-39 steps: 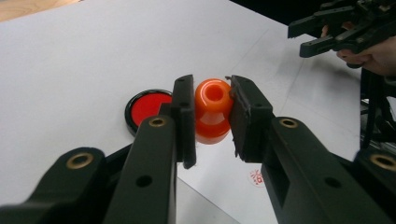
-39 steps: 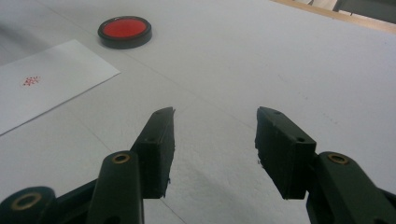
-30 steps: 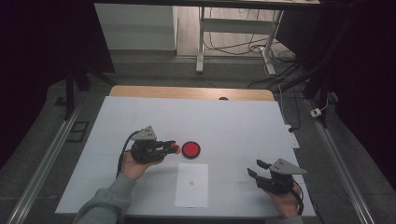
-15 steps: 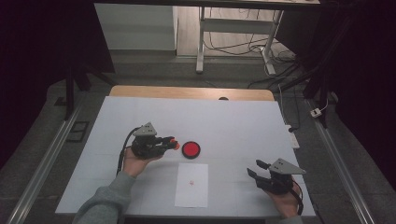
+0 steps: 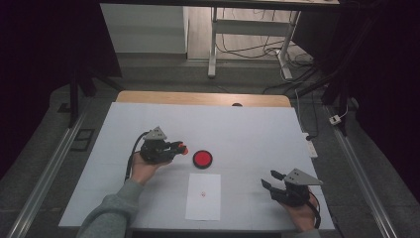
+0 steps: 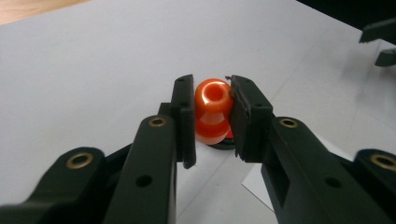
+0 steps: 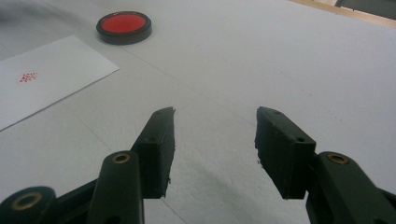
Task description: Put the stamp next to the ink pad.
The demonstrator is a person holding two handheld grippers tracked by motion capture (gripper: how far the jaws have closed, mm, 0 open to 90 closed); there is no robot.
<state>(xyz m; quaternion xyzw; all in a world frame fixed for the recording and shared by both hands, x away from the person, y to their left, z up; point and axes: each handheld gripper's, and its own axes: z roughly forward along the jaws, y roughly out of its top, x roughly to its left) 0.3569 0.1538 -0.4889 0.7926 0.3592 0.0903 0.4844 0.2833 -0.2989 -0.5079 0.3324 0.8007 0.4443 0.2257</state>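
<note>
Now my left gripper clamps the orange stamp; I should lower it squarely onto the red pad at mid-desk. Right gripper idles open.

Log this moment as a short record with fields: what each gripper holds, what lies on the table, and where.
left gripper: shut on the orange stamp, held left of the ink pad
right gripper: open, nothing between the jaws, at the table's near right
ink pad: round, black rim, red centre, lying mid-table
paper sheet: white, flat, nearer the person than the ink pad, with a small red mark on it
table: white surface
</note>
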